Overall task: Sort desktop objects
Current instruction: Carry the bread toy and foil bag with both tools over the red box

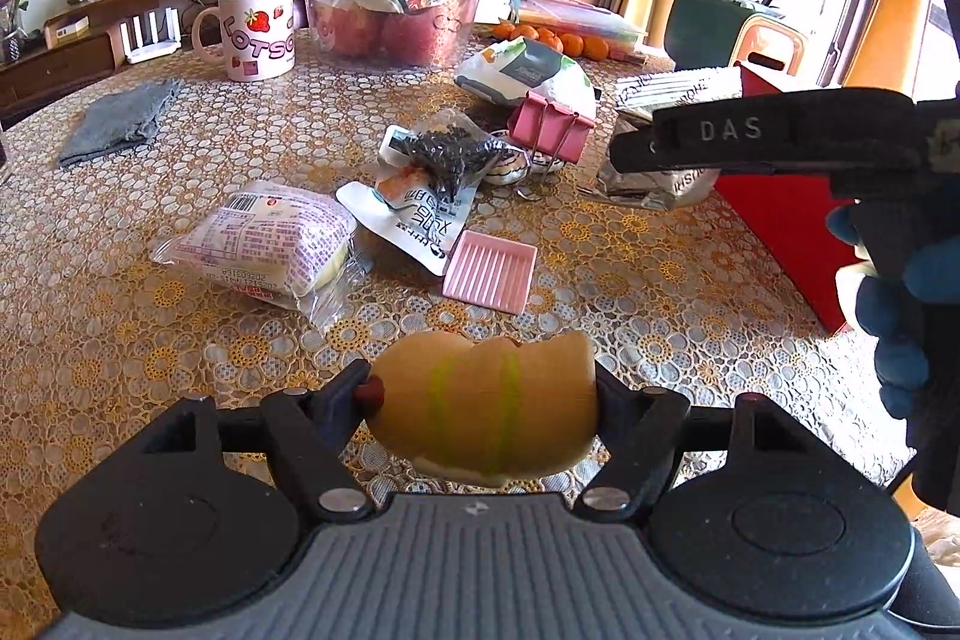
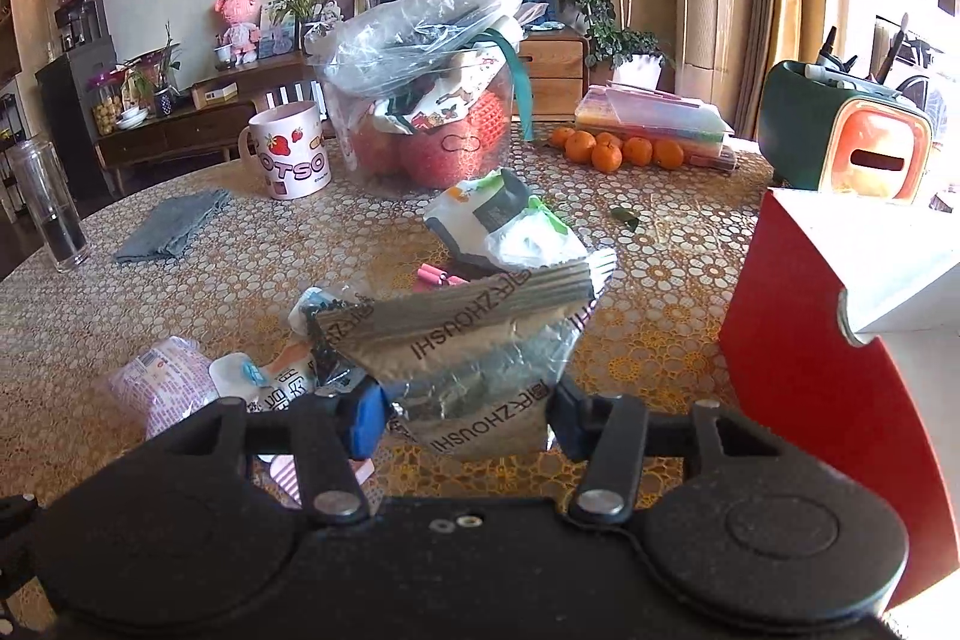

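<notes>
Between the fingers of the left gripper a toy hot dog is pinched: a tan bun crossed by two green stripes, with a red sausage end poking out on the left, held just above the patterned tablecloth. Beyond it, a pink ridged tray is seen lying empty, with a wrapped bun packet to its left and a white pouch just behind. Further ahead, a pink binder clip is found standing beside a small bag of dark pieces. To the right, the right gripper is closed on a silver zip pouch printed with dark lettering, crumpled and raised off the table; a red box with a white inside is seen just to its right, its contents hidden. Farther off, a strawberry mug is placed upright, its inside not visible. Beside it, a clear bowl is filled with red fruit in foam netting and topped with a plastic bag. Oranges are lined up at the far right.
</notes>
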Motion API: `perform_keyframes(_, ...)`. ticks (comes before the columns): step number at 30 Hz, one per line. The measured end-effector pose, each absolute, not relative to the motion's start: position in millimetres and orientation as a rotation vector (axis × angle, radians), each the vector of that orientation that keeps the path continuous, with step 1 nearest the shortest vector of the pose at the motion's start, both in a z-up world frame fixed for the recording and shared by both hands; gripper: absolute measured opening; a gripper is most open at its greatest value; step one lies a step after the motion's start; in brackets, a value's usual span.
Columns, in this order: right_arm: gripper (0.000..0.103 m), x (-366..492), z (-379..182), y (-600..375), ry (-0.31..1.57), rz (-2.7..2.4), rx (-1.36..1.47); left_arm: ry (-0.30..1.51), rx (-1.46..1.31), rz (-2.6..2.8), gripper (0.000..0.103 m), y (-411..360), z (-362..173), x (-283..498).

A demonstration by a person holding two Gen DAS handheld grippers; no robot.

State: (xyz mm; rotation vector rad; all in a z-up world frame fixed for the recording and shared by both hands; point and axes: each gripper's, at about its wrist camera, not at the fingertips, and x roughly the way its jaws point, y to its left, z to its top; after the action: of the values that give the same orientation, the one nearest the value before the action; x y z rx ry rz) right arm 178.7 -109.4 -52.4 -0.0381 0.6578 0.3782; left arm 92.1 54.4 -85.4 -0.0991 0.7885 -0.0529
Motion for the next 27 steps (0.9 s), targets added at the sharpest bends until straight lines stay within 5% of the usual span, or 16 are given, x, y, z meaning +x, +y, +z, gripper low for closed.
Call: perform_keyframes(27,0.053,109,23,-205,0.550,0.438,0.042,0.662,-0.078,-0.067,0.074,7,-12,80)
